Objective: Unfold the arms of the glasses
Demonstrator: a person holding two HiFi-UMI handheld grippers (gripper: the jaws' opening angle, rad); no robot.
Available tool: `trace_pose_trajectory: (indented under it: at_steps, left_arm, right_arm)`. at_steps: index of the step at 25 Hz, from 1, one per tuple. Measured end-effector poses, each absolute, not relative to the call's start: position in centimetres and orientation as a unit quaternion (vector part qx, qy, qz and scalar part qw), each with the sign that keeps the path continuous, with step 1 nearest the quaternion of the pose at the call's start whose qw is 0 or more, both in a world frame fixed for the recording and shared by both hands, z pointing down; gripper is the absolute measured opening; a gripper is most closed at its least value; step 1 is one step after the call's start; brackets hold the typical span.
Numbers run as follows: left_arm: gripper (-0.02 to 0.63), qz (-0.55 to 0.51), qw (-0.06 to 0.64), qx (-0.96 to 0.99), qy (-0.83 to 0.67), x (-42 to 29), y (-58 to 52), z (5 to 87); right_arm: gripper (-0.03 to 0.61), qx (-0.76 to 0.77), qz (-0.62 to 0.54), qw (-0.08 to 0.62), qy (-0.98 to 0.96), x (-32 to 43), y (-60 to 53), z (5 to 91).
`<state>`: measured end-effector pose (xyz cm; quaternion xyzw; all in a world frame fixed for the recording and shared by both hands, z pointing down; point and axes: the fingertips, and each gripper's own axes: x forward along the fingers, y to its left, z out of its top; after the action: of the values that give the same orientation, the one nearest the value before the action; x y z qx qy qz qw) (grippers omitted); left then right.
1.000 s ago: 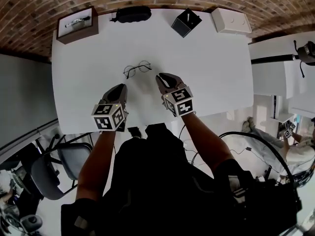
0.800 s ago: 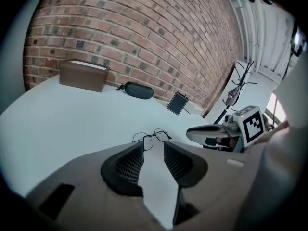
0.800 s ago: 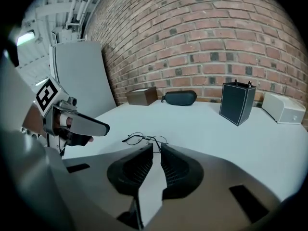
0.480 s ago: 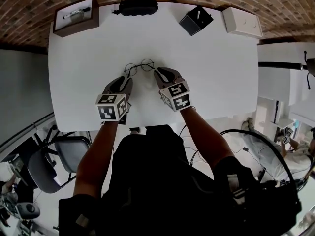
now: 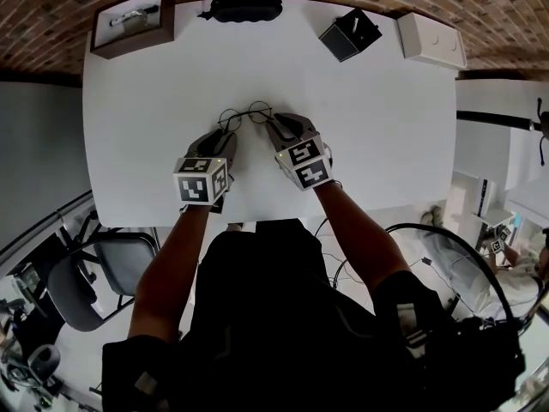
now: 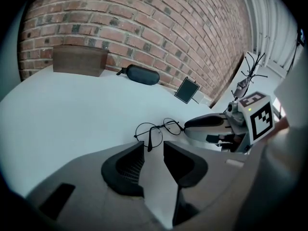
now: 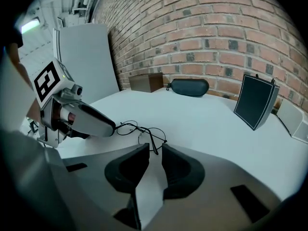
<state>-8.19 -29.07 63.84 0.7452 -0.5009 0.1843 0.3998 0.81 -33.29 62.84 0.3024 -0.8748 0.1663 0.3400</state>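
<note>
Glasses (image 5: pixel 244 115), thin black wire frame with round lenses, lie on white table (image 5: pixel 386 127), around the centre and a bit toward the far edge, just ahead of both sets of tongs. Far left corner: brown wooden box (image 5: pixel 133 22) with a pale inside, and a small item in it too small to tell. Next along the far edge: black oval case (image 5: pixel 246 7), well apart from the glasses. Left gripper (image 6: pixel 153 149), grey with black ribbed pads (image 6: pixel 128 165), angled down at the left lens side. Its jaws have just been opening and now stand apart. The tip of a thin temple arm sits at the mouth of the gap, pads not pressing on it. Right gripper (image 7: pixel 152 150), same build, angled down at the right lens side, tips near the left gripper's. Its jaws are apart with a narrow gap, and a temple arm's end sits at the gap mouth, not squeezed. Marker cubes on both. Far side, right of centre: small black box (image 5: pixel 350 34), turned askew. Far right corner: white rectangular box (image 5: pixel 431 39). Red brick wall behind the table.
</note>
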Motion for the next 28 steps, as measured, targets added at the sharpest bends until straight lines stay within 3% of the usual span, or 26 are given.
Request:
trace_pose_trajectory:
  at_steps: [12, 28]
  left_arm:
    - [0.056, 0.231, 0.386, 0.737, -0.505, -8.7, -29.4, 64.8]
    - [0.035, 0.249, 0.37, 0.741, -0.503, -8.7, -28.9, 64.7]
  right_arm:
    - [0.055, 0.287, 0.154, 0.366, -0.872, 0.6, -33.5, 63.8]
    - [0.025, 0.274, 0.107, 0.369, -0.882, 0.0, -32.5, 62.9]
